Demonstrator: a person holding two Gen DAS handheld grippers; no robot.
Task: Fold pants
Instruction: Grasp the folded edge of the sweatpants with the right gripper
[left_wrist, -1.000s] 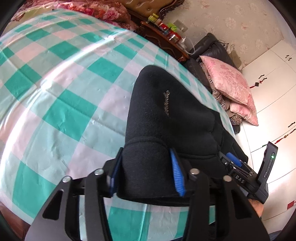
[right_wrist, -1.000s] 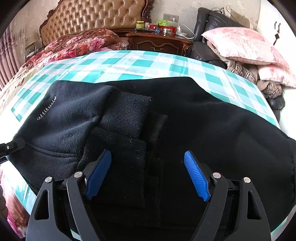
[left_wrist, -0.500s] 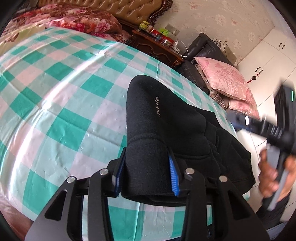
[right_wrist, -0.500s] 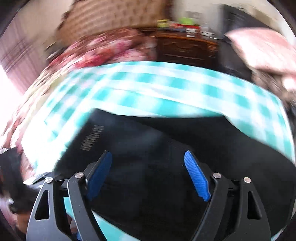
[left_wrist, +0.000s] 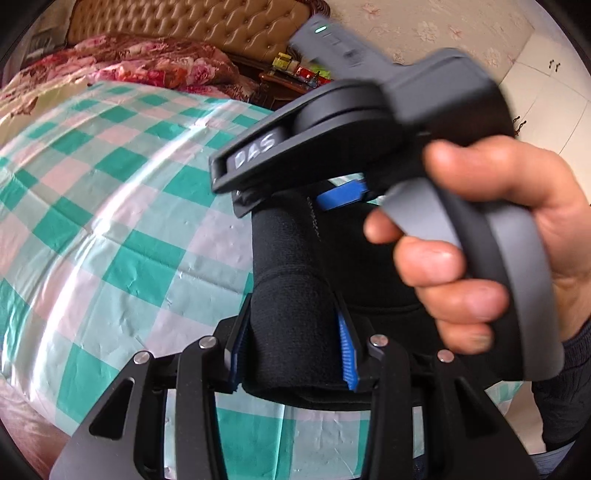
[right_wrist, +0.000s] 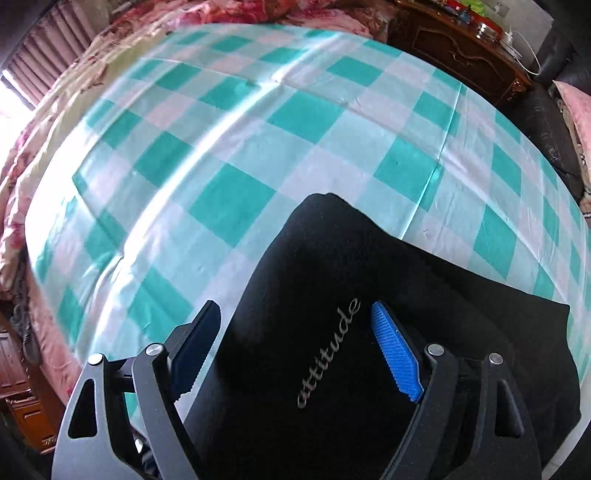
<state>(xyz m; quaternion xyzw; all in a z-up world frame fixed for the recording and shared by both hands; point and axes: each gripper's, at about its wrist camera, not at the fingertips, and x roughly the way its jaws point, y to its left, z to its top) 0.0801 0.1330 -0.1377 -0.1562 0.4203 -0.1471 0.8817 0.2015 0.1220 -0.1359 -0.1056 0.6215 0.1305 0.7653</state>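
The left gripper (left_wrist: 291, 354) clamps the soft, thick black pants (right_wrist: 369, 350) (fleecy, floppy); the right gripper (right_wrist: 295, 354), closing slightly, straddles their near-left fold unpinched.

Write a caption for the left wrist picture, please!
Left gripper clamps folded black pants while the right gripper reaches over them.

We see the pants (right_wrist: 369, 387) as matt black cloth, fleecy over the leg and finely ribbed at the cuff, with a dull grey stitched word. The checked sheet (right_wrist: 295, 122) under them is smooth and glossy, catching the light along its creases. The fingers (right_wrist: 397, 350) carry ridged blue plastic pads on matt black frames with shiny metal screws. Behind, the headboard (left_wrist: 207, 26) looks like tufted, slightly shiny leather, and the nightstand (right_wrist: 454, 48) is dark polished wood.
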